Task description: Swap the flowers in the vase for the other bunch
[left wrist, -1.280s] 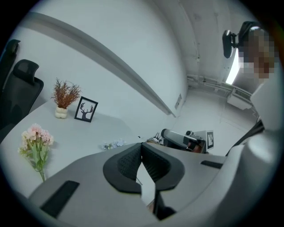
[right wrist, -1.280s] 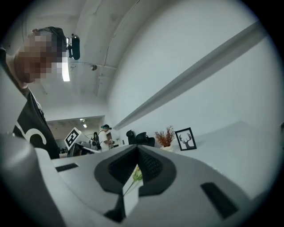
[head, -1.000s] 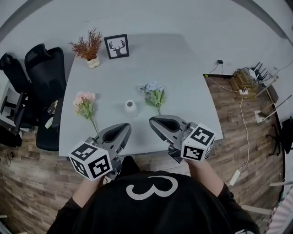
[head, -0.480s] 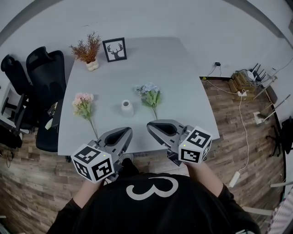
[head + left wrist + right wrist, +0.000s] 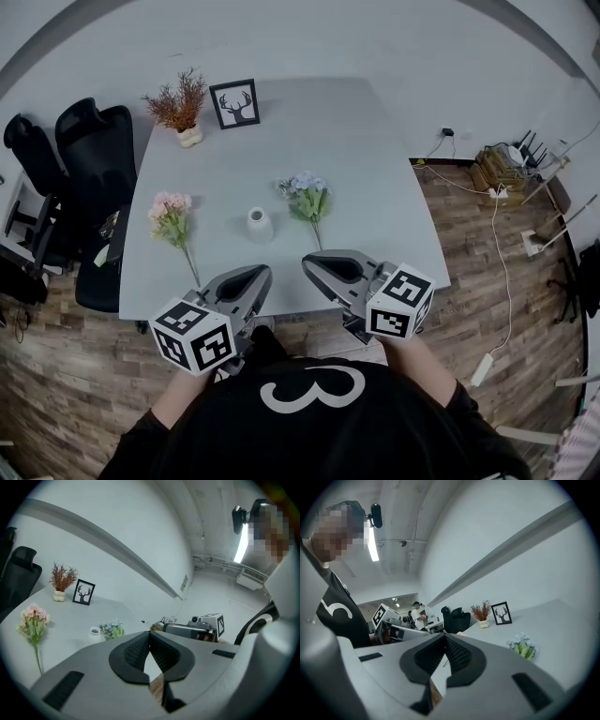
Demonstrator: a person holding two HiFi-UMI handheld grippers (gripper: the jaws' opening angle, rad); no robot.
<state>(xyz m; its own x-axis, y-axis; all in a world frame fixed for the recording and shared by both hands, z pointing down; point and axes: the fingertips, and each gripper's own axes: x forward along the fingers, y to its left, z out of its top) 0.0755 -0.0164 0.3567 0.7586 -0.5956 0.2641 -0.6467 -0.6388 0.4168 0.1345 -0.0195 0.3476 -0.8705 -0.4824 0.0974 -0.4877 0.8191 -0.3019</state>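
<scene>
Both grippers are held side by side, apart, at the near edge of the table (image 5: 337, 141) and point across it. The left gripper (image 5: 150, 634) has its jaws pressed together at the tips with nothing between them; the right gripper (image 5: 444, 637) is closed the same way and holds nothing. In the head view the gripper bodies cover part of the near table edge; the hands are mostly hidden under the marker cubes.

The vase (image 5: 260, 225) stands upright just beyond the grippers, between the two bunches and touching neither. The pink bunch (image 5: 172, 214) lies flat to its left, heads away from the person; its thin stem runs towards the left gripper and is hard to follow at the end. The blue bunch (image 5: 307, 195) lies flat to the right of the vase, stem towards the right gripper.

In the left gripper view the gripper body cuts off the vase's base and the blue bunch's stem; only the vase's rim and dark mouth show, with the blue heads just beside them. In the right gripper view only the blue heads rise above the gripper body.

At the far left corner a dried plant (image 5: 180, 101) in a pale pot stands beside a deer picture (image 5: 234, 101); black chairs (image 5: 94, 169) stand left of the table. A person (image 5: 417, 613) stands far off in the right gripper view, too small to make out.
</scene>
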